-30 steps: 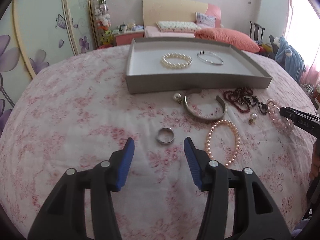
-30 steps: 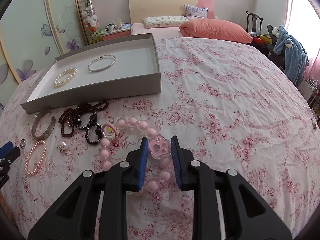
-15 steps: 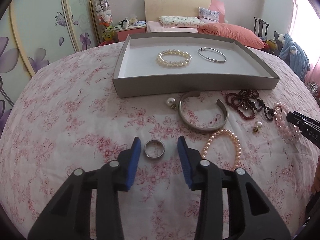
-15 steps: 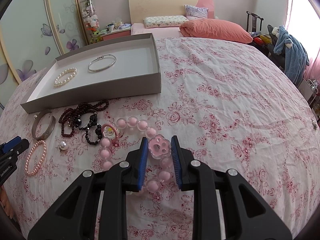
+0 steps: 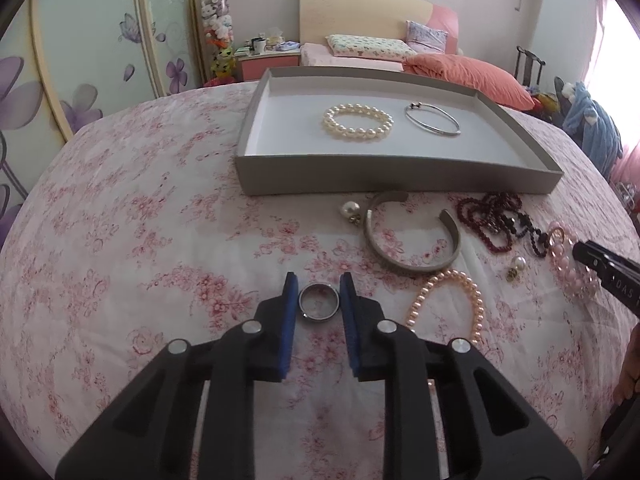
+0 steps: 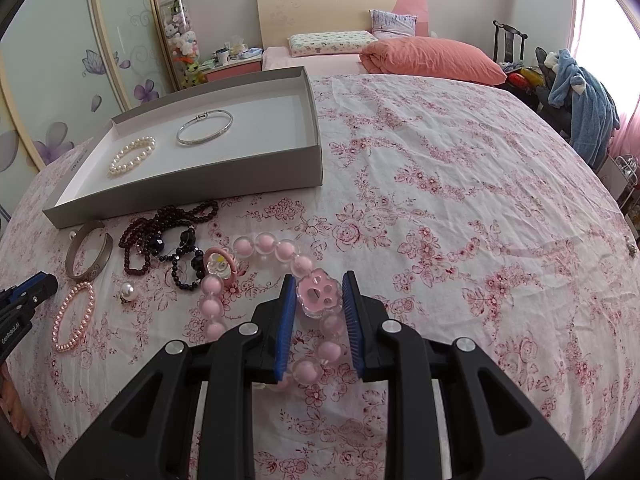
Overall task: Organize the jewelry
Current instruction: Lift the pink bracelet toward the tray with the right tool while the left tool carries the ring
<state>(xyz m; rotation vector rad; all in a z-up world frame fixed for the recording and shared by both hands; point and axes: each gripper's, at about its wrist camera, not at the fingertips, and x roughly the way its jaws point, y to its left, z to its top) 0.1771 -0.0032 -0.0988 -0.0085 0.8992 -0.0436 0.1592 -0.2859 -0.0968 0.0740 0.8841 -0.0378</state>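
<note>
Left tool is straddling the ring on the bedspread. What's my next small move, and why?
Probably finish closing the left tool on the ring, then lift. Its jaws are closing with the ring between the pads, which look just short of gripping it, and the ring lies flat on the bedspread. The tray ahead has bare floor.

You face a far bed | floral wardrobe doors left | bright window right
</note>
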